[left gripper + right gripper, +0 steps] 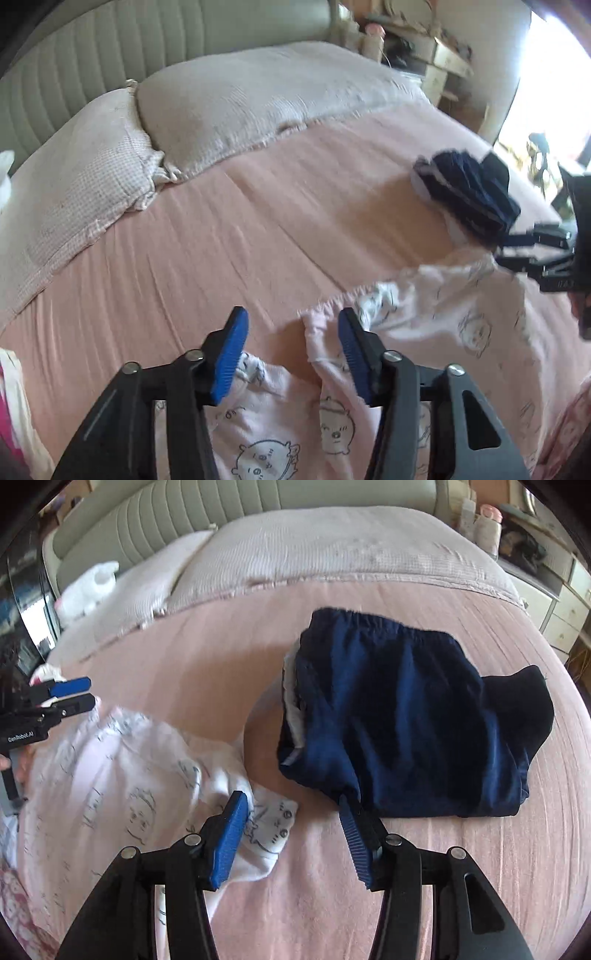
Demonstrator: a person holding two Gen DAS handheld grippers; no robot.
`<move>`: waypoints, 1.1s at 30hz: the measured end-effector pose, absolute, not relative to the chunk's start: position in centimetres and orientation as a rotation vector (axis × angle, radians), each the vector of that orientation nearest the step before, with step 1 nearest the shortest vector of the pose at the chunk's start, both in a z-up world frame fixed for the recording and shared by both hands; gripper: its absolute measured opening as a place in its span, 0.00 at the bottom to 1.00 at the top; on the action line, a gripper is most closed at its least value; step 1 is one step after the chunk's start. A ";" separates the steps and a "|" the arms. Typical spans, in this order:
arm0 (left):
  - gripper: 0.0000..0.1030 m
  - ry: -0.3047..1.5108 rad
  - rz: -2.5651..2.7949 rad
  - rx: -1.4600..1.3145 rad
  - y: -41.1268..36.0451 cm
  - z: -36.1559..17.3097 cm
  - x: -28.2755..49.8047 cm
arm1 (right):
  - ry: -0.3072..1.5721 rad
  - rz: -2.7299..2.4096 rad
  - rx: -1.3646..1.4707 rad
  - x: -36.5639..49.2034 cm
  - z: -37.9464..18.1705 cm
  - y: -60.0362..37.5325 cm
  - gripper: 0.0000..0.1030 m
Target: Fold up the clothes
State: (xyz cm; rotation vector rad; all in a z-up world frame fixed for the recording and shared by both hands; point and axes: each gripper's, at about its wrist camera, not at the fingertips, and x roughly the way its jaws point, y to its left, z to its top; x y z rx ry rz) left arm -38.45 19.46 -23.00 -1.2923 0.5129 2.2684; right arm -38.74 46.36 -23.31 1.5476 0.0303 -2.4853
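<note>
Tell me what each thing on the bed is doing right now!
Pink cartoon garment: spread out, rumpled, not folded.
Navy shorts: folded, lying on the bed.
Left claw: open, fabric edge between its jaws, not pinched.
Right claw: open, empty.
Pillows: lying at the headboard.

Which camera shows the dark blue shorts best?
The right wrist view: the dark blue shorts lie folded on the pink sheet, large and almost whole. The left wrist view shows them small and blurred near its right edge.
</note>
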 end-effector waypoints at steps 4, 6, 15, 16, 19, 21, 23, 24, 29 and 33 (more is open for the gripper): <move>0.23 0.740 2.335 -1.278 21.4 -24.8 -37.7 | 0.195 -2.530 1.513 -38.7 -24.2 45.4 0.51; 0.22 0.837 2.448 -1.227 21.8 -24.4 -37.9 | 0.290 -2.595 1.460 -38.5 -23.9 45.4 0.50; 0.23 0.722 2.266 -1.211 24.2 -23.0 -35.8 | 0.158 -2.536 1.453 -38.1 -21.2 48.2 0.51; 0.23 0.783 2.268 -1.228 24.5 -23.8 -35.8 | 0.227 -2.459 1.497 -37.9 -22.1 47.4 0.51; 0.28 0.780 2.327 -1.284 24.0 -24.6 -36.6 | 0.550 -2.450 1.507 -37.1 -24.3 45.8 0.63; 0.28 0.737 2.357 -1.298 24.1 -23.4 -36.0 | 0.553 -2.551 1.481 -37.7 -23.8 46.7 0.74; 0.28 0.690 2.305 -1.248 24.9 -22.0 -34.0 | 0.516 -2.640 1.444 -38.1 -23.1 47.9 0.74; 0.28 0.655 2.255 -1.243 25.5 -21.6 -32.8 | 0.403 -2.622 1.466 -38.4 -22.9 48.6 0.74; 0.28 0.568 2.025 -1.256 27.4 -21.6 -25.1 | -0.161 -2.452 1.582 -38.1 -22.5 51.9 0.74; 0.28 0.569 1.929 -1.320 28.3 -24.4 -20.7 | -0.089 -2.461 1.631 -37.0 -22.7 51.6 0.74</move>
